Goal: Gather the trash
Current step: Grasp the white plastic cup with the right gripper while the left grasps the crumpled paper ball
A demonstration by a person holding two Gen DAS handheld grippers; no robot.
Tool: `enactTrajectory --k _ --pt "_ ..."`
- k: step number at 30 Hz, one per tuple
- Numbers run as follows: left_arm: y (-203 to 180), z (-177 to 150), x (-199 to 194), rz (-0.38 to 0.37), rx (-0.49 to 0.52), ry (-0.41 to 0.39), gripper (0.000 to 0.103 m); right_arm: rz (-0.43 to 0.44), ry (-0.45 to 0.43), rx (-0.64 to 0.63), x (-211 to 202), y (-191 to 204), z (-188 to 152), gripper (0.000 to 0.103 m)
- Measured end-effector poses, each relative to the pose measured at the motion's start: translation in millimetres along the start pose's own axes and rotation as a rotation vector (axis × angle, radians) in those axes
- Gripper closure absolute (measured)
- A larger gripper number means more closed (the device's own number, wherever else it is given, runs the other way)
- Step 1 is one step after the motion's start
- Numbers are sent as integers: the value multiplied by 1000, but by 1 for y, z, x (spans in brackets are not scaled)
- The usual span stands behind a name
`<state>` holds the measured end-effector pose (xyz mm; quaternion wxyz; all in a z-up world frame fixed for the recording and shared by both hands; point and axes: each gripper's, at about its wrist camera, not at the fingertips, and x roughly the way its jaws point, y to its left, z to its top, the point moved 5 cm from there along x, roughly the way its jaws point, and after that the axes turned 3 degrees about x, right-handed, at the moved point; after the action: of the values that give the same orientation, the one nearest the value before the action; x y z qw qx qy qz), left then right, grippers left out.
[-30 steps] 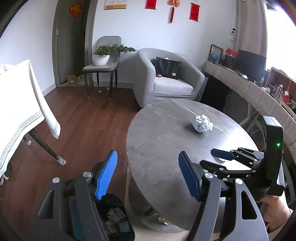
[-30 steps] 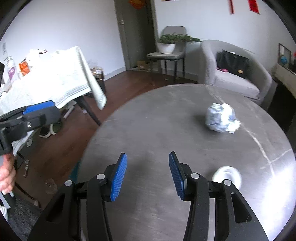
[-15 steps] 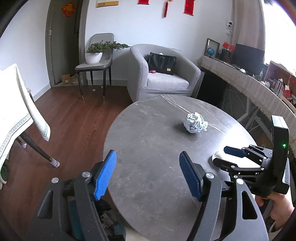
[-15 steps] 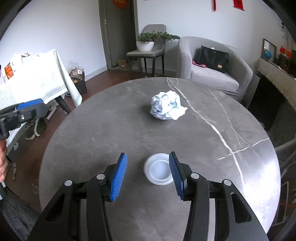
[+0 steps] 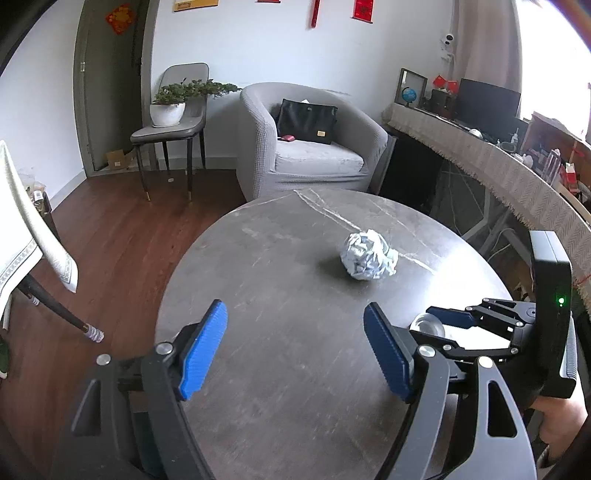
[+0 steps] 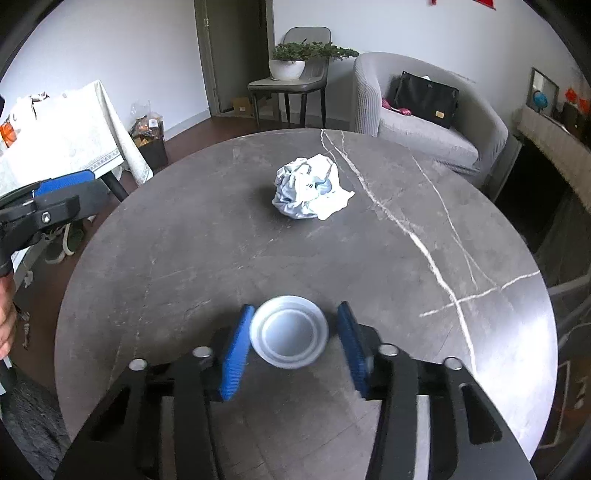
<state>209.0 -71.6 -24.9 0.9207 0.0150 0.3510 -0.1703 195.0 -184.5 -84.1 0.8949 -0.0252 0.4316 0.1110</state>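
A round grey marble table point(image 6: 406, 266) carries a crumpled paper ball point(image 6: 308, 188) near its middle and a white plastic lid point(image 6: 289, 336) near its front edge. The right gripper point(image 6: 293, 345) is low over the table, jaws apart either side of the lid; whether the left pad touches the rim is unclear. The left gripper point(image 5: 295, 354) hovers wide open, holding nothing.

A home living room: a grey armchair point(image 5: 306, 147) with a handbag point(image 5: 306, 121) at twelve o'clock, a potted plant point(image 5: 173, 103) on a chair at eleven, wood floor point(image 5: 122, 236), red wall hangings point(image 5: 364, 9).
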Motion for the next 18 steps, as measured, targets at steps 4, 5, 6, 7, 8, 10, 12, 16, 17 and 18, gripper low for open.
enactTrajectory --k 4,5,6,7,8,10,12,16,17,18 --pt "-10 9 14 -18 -6 -1 23 5 -20 30 -2 -13 8 63" --pt "-13 10 17 -21 -3 -1 23 3 -30 41 -3 -19 10 63" --pt "-16 12 20 -24 0 -1 23 0 -36 50 -4 -22 12 63" --pt "-18 13 22 -26 1 0 23 -3 -42 61 -4 -27 14 63" --pt "-21 14 27 -33 1 4 23 -6 -51 76 -5 -33 15 63" --pt "-27 17 34 -47 -2 9 23 -14 -63 96 -6 -42 16 63" --pt "-30 20 41 -49 -7 8 23 -19 -75 114 -7 -52 18 63" --pt "-38 27 59 -73 -40 20 23 -15 -95 142 -8 -69 23 63" --pt "-38 28 62 -72 -40 20 23 -14 -102 144 -8 -72 24 63" --pt "-40 30 66 -65 -35 20 23 -11 -113 149 -10 -76 25 63"
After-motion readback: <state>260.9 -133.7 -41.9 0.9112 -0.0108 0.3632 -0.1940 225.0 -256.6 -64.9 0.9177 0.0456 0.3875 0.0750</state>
